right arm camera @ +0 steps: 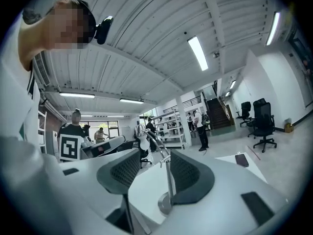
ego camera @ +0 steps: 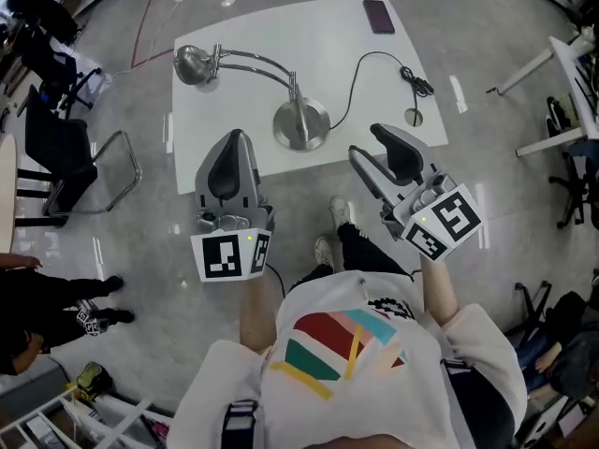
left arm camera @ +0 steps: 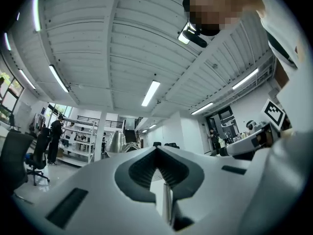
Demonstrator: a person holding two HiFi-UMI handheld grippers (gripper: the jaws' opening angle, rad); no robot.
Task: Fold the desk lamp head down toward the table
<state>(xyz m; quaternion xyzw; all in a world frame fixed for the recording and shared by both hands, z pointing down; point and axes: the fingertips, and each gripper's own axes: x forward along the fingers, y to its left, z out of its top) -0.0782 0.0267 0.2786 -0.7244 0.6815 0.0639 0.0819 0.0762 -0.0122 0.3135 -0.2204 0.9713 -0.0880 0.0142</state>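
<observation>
A chrome desk lamp stands on the white table point(ego camera: 309, 36). Its round base point(ego camera: 301, 124) is near the front edge, and a curved double arm reaches left to the lamp head point(ego camera: 194, 65). My left gripper point(ego camera: 232, 138) hovers just in front of the table edge, left of the base, with its jaws shut and empty. My right gripper point(ego camera: 368, 141) is held right of the base, open and empty. In the right gripper view the lamp base point(right arm camera: 165, 202) and stem show through the gap of the right gripper point(right arm camera: 155, 165). The left gripper point(left arm camera: 156, 151) points toward the lamp head point(left arm camera: 115, 142).
A dark phone point(ego camera: 379, 15) lies at the table's far right corner. The lamp's black cord point(ego camera: 412, 82) loops across the table's right side. A black chair point(ego camera: 65, 157) stands at the left and another desk point(ego camera: 571, 73) at the right. People stand in the background.
</observation>
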